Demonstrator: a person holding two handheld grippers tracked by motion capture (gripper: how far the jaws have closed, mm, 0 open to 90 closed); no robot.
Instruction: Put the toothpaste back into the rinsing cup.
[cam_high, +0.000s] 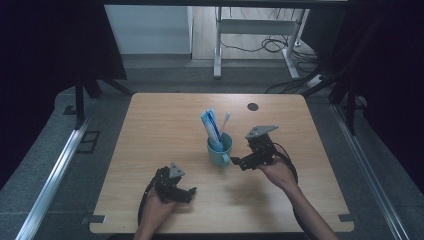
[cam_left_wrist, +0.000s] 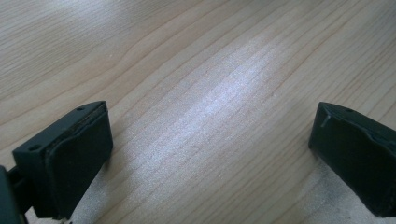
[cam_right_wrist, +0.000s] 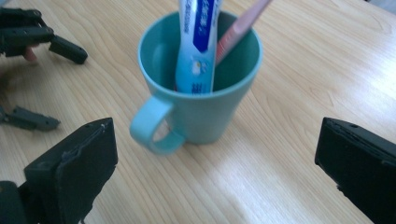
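My right gripper (cam_high: 239, 162) faces the mug (cam_right_wrist: 201, 88), fingers apart, nothing between them; up close I see its handle turned to me, toothpaste (cam_right_wrist: 198, 46) and toothbrush (cam_right_wrist: 238, 30) inside. My left gripper (cam_high: 187, 192), fingers apart, hovers over bare table (cam_left_wrist: 210, 70).

Upright teal mug (cam_right_wrist: 201, 102) holds toothpaste tube (cam_right_wrist: 198, 46), toothbrush (cam_right_wrist: 238, 30).

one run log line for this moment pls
right gripper: open, facing mug | mug: upright, holds toothpaste tube and toothbrush | left gripper: open over table
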